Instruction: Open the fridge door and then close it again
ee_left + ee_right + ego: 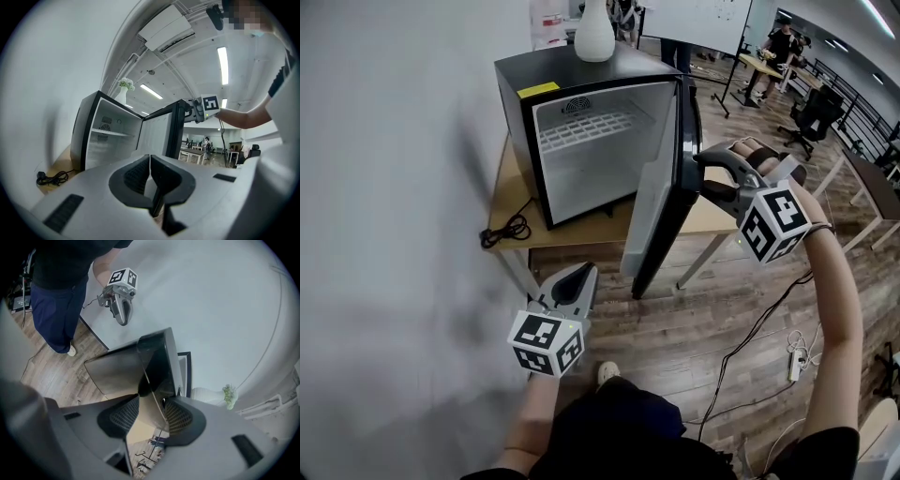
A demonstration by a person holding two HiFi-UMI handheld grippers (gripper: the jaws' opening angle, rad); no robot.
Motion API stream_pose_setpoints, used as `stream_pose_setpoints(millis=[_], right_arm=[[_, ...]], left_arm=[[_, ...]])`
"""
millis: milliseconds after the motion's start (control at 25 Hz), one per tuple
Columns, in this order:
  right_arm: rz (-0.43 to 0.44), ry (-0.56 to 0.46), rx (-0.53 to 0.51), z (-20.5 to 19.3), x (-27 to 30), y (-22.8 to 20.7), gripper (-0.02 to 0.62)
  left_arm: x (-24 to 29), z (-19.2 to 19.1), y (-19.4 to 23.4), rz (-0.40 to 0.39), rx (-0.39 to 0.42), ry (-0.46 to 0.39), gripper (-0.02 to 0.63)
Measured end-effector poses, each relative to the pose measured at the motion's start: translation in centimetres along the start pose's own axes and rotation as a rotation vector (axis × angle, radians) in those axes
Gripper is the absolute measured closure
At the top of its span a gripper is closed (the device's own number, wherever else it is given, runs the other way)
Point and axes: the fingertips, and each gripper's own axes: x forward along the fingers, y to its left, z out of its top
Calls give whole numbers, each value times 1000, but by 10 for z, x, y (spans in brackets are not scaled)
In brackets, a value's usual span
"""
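A black mini fridge (pixel 517 112) stands on a wooden table (pixel 508 192) against the wall. Its door (pixel 661 187) is swung wide open, showing a white, empty inside with one wire shelf (pixel 586 129). My right gripper (pixel 701 172) is shut on the door's free edge near its top; in the right gripper view the door edge (pixel 152 380) runs between the two pads of this right gripper (pixel 152 413). My left gripper (pixel 578 272) hangs low in front of the table, apart from the fridge, jaws shut on nothing. In its own view the left gripper (pixel 149 161) faces the open fridge (pixel 110 136).
A white vase (pixel 594 33) stands on the fridge top. A black power cord (pixel 508 230) lies coiled on the table's left end. A cable and a power strip (pixel 794 361) lie on the wooden floor at right. Desks and chairs (pixel 811 112) stand farther back.
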Motion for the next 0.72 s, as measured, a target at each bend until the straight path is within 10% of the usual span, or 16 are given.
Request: stream_pose_setpoints(millis=[720], right_arm=[[-22, -80, -12, 49, 50, -39, 462]], left_arm=[[-15, 1, 37, 100, -7, -10, 597]])
